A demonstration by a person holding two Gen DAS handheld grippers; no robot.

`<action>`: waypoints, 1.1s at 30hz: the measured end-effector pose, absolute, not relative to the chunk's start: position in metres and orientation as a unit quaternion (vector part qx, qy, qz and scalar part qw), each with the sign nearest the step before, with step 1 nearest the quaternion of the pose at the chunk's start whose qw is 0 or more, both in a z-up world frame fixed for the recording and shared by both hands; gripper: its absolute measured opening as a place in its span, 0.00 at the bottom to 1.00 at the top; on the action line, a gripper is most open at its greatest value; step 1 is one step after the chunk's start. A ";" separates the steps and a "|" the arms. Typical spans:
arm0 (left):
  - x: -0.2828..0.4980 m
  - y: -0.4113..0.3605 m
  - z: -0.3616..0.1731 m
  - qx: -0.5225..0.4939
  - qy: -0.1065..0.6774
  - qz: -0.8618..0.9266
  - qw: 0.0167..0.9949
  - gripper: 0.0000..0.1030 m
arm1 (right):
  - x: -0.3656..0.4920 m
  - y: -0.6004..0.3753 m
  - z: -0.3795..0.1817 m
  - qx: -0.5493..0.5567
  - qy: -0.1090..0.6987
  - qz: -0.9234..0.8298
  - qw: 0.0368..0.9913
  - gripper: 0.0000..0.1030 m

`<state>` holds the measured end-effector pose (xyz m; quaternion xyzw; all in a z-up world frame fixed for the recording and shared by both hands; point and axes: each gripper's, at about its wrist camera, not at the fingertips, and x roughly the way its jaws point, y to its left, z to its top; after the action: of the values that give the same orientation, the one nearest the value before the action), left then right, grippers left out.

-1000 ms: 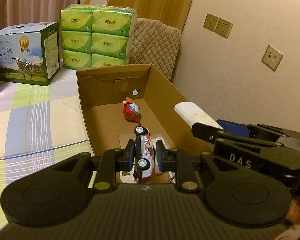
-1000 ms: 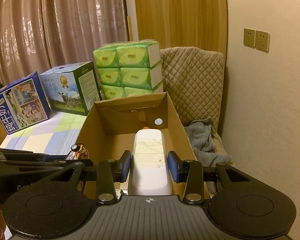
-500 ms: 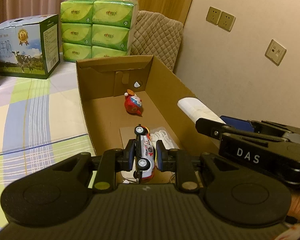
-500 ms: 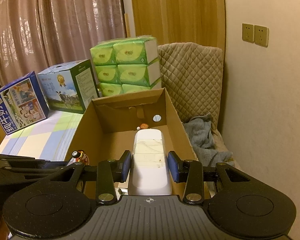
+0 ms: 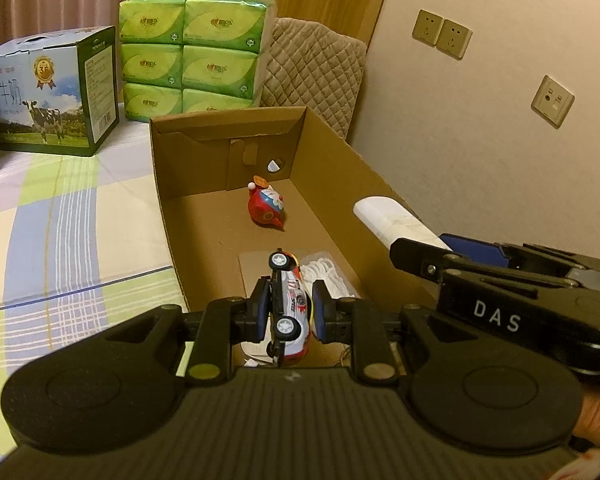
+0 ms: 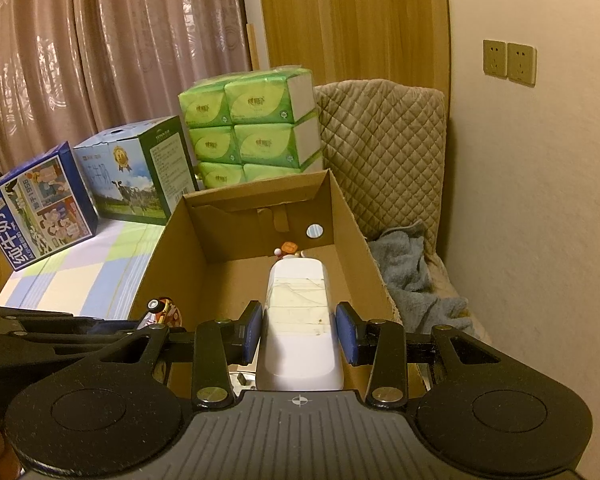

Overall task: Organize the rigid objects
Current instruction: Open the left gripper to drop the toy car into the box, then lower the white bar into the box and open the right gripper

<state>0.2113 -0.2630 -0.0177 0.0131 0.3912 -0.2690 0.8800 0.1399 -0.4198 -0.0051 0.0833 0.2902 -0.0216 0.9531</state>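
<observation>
Your left gripper [image 5: 287, 312] fingers clamp the toy car [image 5: 288, 309] over the cardboard box [image 5: 340, 168], your right gripper [image 6: 300, 330] fingers grip the white remote [image 6: 298, 320], hiding most of the red figurine [image 5: 266, 209] at 12 o'clock.

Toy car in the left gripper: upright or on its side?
On its side: the toy car shows both wheels facing the camera, clamped between the left gripper pads above the cardboard box.
</observation>
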 end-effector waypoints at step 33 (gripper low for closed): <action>0.209 -0.253 -0.017 0.027 0.397 -0.246 0.884 0.29 | 0.139 -0.419 -0.004 0.091 0.292 -0.020 0.952 0.36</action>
<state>0.2085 -0.2528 -0.0166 0.0274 0.3973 -0.2458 0.8838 0.1394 -0.4191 -0.0036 0.0907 0.2923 -0.0202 0.9518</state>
